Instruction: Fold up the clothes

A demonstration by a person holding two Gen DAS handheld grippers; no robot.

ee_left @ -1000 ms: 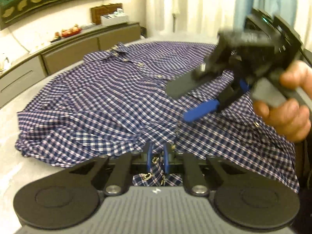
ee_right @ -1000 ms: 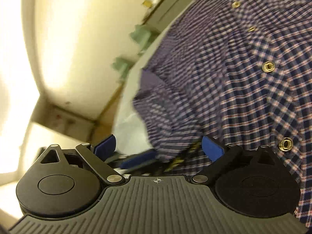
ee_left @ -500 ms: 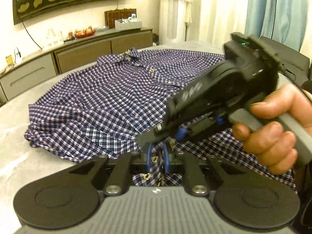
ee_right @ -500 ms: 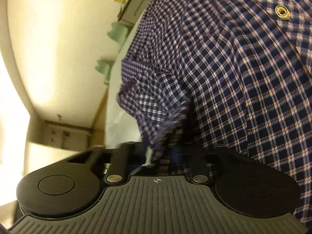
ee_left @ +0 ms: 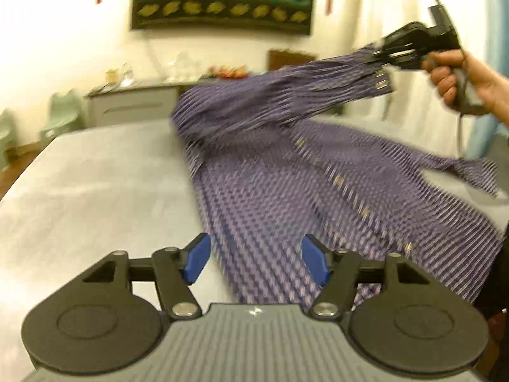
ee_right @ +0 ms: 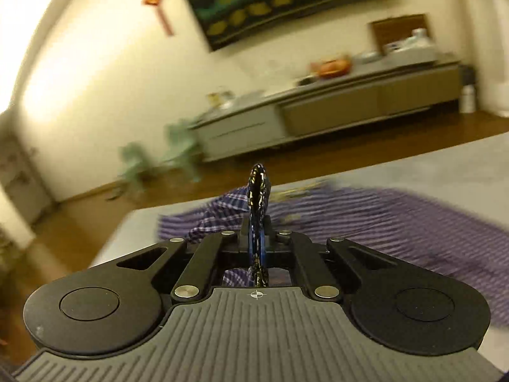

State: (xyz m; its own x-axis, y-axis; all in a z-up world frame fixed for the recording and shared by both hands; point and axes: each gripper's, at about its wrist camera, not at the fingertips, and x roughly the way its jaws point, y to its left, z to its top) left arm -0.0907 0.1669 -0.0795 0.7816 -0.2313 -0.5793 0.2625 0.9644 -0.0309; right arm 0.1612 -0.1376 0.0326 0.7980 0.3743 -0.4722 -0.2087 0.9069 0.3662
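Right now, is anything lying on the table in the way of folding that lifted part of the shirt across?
Nothing visible. The right tongs hold the shirt edge up; the table alongside looks bare.

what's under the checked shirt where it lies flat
The checked shirt lies on a pale grey table, bare beside it. Whatever lies beneath the cloth is covered.

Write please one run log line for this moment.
left gripper: opening, holds nothing | right gripper: shut on shirt, edge lifted | rest of shirt: on table
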